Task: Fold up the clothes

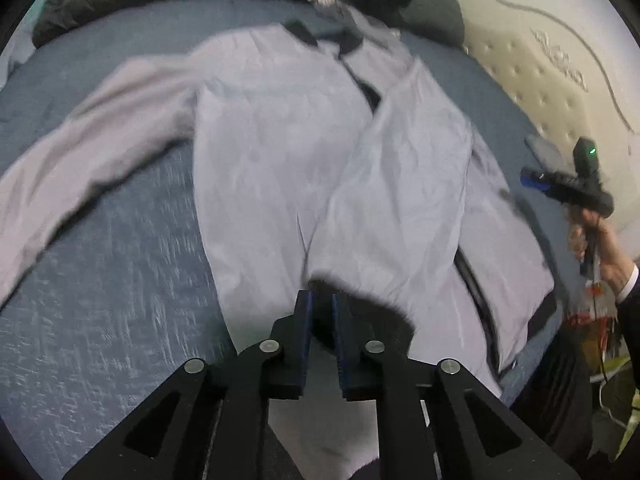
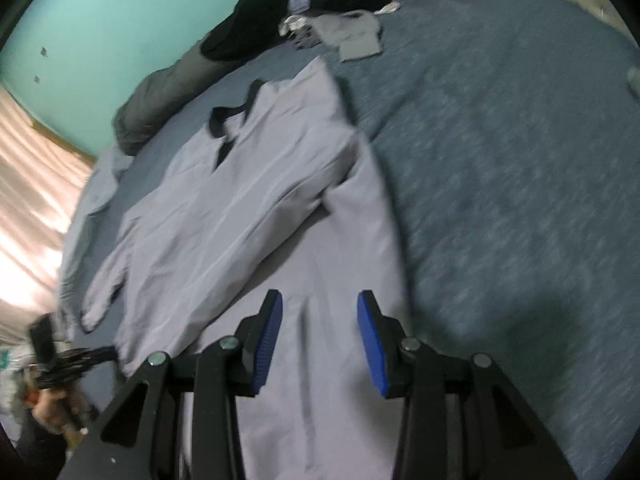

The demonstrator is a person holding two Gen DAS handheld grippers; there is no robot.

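Pale lilac shirt (image 1: 288, 160) lay flat on blue-grey bedspread (image 1: 120, 300), dark collar (image 1: 304, 32) at far end, one sleeve (image 1: 80, 152) flung out left in left wrist view. Left gripper (image 1: 321, 312) had blue pads nearly together over dark hem band (image 1: 368, 308); whether they pinched the cloth, cannot tell. Only this view showed quilted cream mattress side (image 1: 540, 80) at right and a hand holding the other tool. Right wrist view alone showed teal wall (image 2: 120, 20) and pinkish curtain (image 2: 32, 200) at left, then the shirt's folded-in sleeve, then bare bedspread. Right gripper (image 2: 320, 320) hung spread above the shirt, gripping nothing. Fabric thin, creased, matte. Dark clothes heap (image 2: 320, 0) plus small grey folded piece (image 2: 360, 40) sat by the pillows.
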